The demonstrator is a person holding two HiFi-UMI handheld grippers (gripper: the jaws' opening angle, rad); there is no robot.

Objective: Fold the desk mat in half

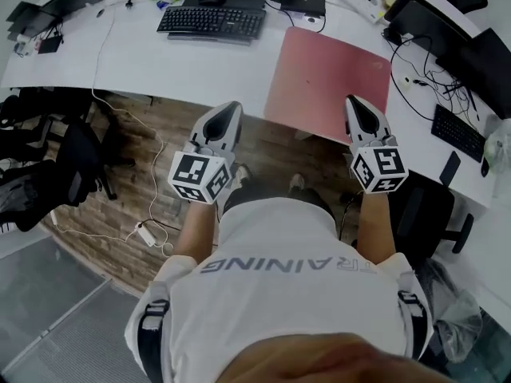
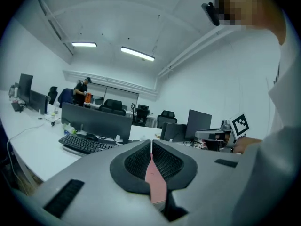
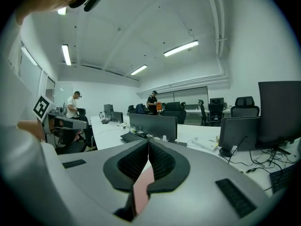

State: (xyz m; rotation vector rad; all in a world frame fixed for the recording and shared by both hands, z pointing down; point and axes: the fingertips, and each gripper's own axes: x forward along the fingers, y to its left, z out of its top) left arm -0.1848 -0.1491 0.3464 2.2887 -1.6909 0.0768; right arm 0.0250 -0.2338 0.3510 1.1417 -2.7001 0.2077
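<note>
desk mat (image 1: 327, 82) center-right, long axis seemingly top-to-bottom, near edge past desk (image 1: 176, 64) rim | left gripper (image 2: 151, 147) clamped on mat | right gripper (image 3: 148, 147) same

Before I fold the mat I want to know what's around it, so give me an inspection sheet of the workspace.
Surface: white desk, long and curved.
Job's things: pink mat lies flat and unfolded at the desk's near edge.
Clutter: keyboard beyond the mat to its left; second keyboard to its right.
Grippers: left gripper is off the mat's near left corner, right gripper over its near right corner. Both have jaws together, with a pink sliver between whose source is unclear.
Cables: white cable crosses the desk and drops to the floor; black cables right of the mat.
Surroundings: chair, people at far desks.
</note>
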